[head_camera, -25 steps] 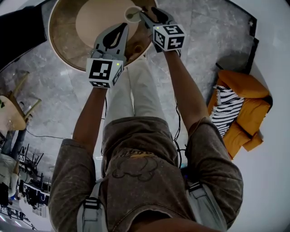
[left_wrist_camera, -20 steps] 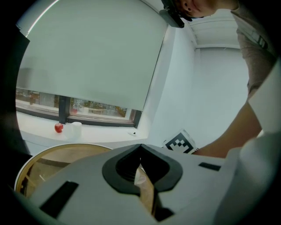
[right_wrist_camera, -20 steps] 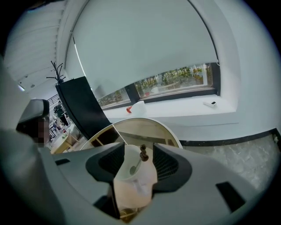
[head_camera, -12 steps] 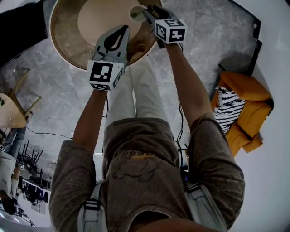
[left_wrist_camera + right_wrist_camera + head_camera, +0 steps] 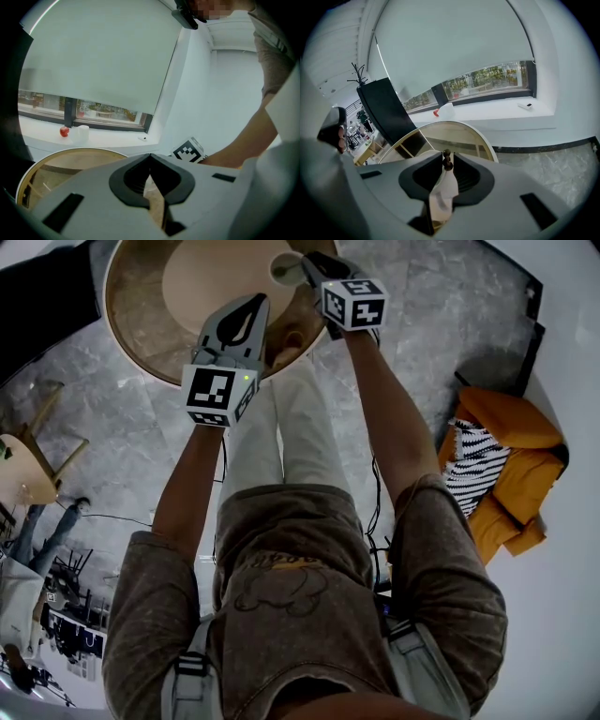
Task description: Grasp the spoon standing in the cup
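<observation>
A white cup (image 5: 279, 267) stands on the round wooden table (image 5: 141, 315) at the top of the head view. The spoon (image 5: 447, 161) stands in it, showing a dark beaded handle top. My right gripper (image 5: 300, 268) reaches over the cup. Its jaws have just been closing and now pinch the spoon's handle between their tips, with the white cup (image 5: 442, 197) showing below them. My left gripper (image 5: 253, 304) hangs over the table's near edge, left of the cup. It is shut with nothing in it, its tips (image 5: 150, 157) meeting.
An orange cushion with a striped cloth (image 5: 492, 470) lies on the marble floor at the right. A black cabinet (image 5: 384, 115) stands beyond the table. On the window sill sit a red apple (image 5: 64, 131) and a white cup (image 5: 83, 131). Small wooden furniture (image 5: 26, 474) stands far left.
My right gripper has sunk a little onto the cup and its jaws have closed round the spoon's handle. The left gripper has kept its place.
</observation>
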A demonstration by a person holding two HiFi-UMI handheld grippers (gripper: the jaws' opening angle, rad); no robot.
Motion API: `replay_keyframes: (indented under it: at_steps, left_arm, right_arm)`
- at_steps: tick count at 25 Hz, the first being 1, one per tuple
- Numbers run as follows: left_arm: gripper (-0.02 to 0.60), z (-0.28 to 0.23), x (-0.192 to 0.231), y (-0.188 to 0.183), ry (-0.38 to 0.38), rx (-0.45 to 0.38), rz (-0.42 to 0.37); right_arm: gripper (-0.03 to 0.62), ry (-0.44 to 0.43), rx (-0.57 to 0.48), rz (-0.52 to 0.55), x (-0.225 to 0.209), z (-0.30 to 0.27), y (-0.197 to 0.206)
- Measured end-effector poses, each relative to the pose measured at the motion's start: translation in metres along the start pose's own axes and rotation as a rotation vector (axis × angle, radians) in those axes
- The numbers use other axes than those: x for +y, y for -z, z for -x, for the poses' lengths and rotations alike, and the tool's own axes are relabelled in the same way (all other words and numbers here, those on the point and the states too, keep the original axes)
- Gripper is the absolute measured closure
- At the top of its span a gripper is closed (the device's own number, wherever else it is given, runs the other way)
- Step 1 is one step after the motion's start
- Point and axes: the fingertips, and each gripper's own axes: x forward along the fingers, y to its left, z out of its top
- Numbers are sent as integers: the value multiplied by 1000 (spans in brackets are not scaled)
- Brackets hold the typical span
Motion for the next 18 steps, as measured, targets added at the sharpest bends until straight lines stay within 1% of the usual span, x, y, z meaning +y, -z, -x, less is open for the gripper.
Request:
replay_keyframes:
  at_steps: [2, 5, 12, 18]
  left_arm:
    - [566, -1, 0, 1, 3, 3, 3]
    - [566, -2, 2, 4, 7, 11, 2]
    - [566, -3, 1, -3, 20, 13, -10]
    - [566, 6, -1, -16, 18, 15, -20]
  right_arm:
    - [522, 1, -3, 2, 0, 0, -1]
    - [531, -1, 2, 5, 2, 0, 0]
    - [534, 11, -7, -5, 3, 8, -3]
    - [534, 25, -28, -17, 7, 22, -16]
